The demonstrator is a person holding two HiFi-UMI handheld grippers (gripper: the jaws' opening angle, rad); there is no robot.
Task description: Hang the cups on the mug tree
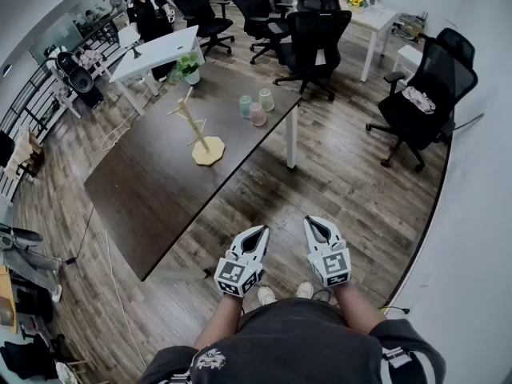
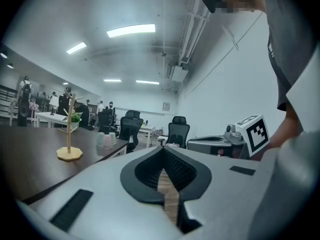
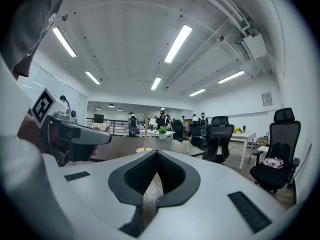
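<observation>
— What is the person wearing?
— A dark grey short-sleeved shirt (image 1: 304,342) with white print on each sleeve, and pale shoes (image 1: 266,295).
— And the tools in hand?
— The left gripper (image 1: 258,232) and right gripper (image 1: 313,223) have light grey shells and black ribbed pads (image 2: 177,169). Each carries a cube of black-and-white square markers (image 1: 232,274).

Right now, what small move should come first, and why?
Probably step up to the table: the left gripper and right gripper are shut and empty, well short of the cups near the mug tree.
</observation>
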